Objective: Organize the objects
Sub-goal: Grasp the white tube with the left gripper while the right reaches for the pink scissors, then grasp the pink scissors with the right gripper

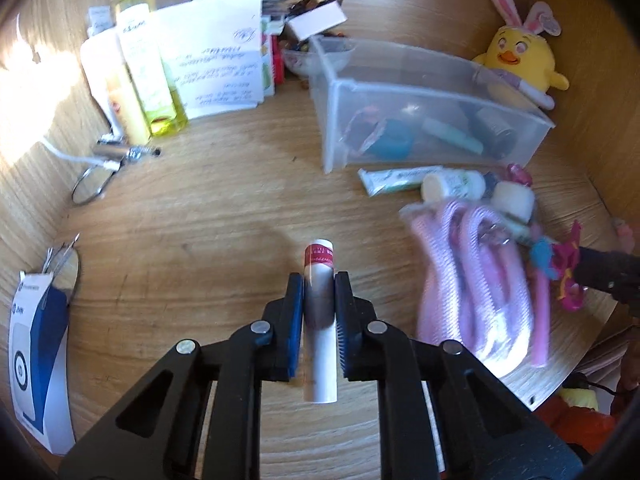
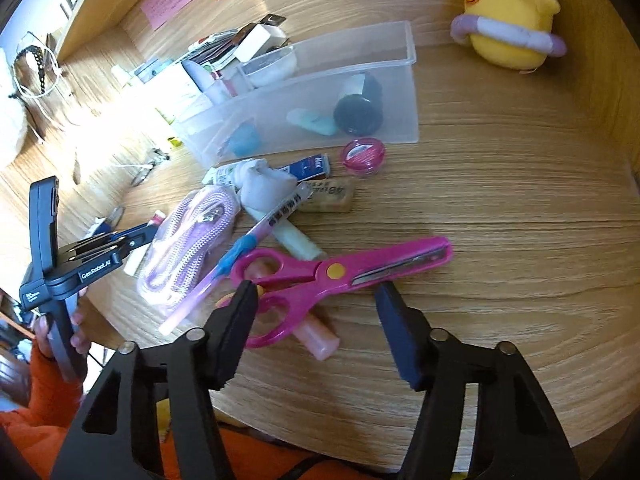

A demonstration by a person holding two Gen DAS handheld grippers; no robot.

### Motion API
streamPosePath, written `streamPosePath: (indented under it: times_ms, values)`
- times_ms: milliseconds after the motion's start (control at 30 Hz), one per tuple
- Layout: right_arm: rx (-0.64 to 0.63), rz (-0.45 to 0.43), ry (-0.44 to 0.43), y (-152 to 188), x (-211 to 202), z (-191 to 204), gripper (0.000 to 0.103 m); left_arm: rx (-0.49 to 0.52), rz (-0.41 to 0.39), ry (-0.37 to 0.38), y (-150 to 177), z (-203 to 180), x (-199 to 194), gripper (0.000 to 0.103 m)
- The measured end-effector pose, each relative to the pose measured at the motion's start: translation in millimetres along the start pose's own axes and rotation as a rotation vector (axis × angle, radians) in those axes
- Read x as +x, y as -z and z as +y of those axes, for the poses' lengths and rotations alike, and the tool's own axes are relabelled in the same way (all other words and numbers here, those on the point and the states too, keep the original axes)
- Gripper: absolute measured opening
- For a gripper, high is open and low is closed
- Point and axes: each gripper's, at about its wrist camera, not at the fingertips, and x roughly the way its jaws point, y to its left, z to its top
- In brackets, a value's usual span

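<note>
My left gripper (image 1: 319, 280) is shut on a white tube with a red band (image 1: 319, 264), held just above the wooden desk (image 1: 200, 220). The left gripper also shows in the right wrist view (image 2: 148, 230), left of a bagged lilac cord (image 2: 192, 244). My right gripper (image 2: 316, 292) is open and empty, its jaws either side of pink scissors (image 2: 340, 270) lying on the desk. A clear plastic bin (image 1: 420, 104) holding several small items stands at the back; it also shows in the right wrist view (image 2: 320, 92).
A pen (image 2: 240, 256), eraser (image 2: 332, 196), round pink case (image 2: 363, 156) and pink stick (image 2: 318, 340) lie around the scissors. A yellow chick plush (image 2: 508, 12) sits at the back right. Bottles (image 1: 144, 68), papers (image 1: 216, 56), keys (image 1: 120, 154) and a blue-white card (image 1: 38, 360) lie to the left.
</note>
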Motion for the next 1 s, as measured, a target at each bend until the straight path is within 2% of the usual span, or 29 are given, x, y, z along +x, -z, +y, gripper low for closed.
streamPosePath:
  times_ms: [167, 300, 400, 533, 633, 767, 1000]
  values:
    - [0.0, -0.022, 0.021, -9.3, 0.2, -6.2, 0.039, -0.002, -0.051, 0.035, -14.5, -7.3, -9.7, 0.015]
    - [0.008, -0.037, 0.045, -19.4, 2.2, -13.9, 0.035, -0.007, -0.096, 0.055, -27.5, -11.1, -16.2, 0.015]
    - [0.003, -0.04, 0.095, -24.4, 4.9, -19.9, 0.03, -0.012, -0.131, 0.084, -39.4, -13.6, -20.4, 0.015]
    - [0.035, -0.039, 0.107, -31.4, 7.2, -33.7, 0.03, -0.012, -0.186, 0.119, -57.7, -20.0, -24.4, 0.015]
    - [0.04, -0.055, 0.185, -36.7, 6.4, -40.7, 0.03, -0.001, -0.213, 0.13, -72.2, -25.5, -23.9, 0.015]
    - [0.123, -0.072, 0.142, -46.3, 2.5, -51.9, 0.031, 0.009, -0.215, 0.136, -92.1, -31.1, -14.8, 0.015]
    - [0.222, -0.075, 0.192, -66.3, 12.3, -64.2, 0.046, 0.015, -0.189, 0.134, -118.7, -33.9, 3.7, 0.015]
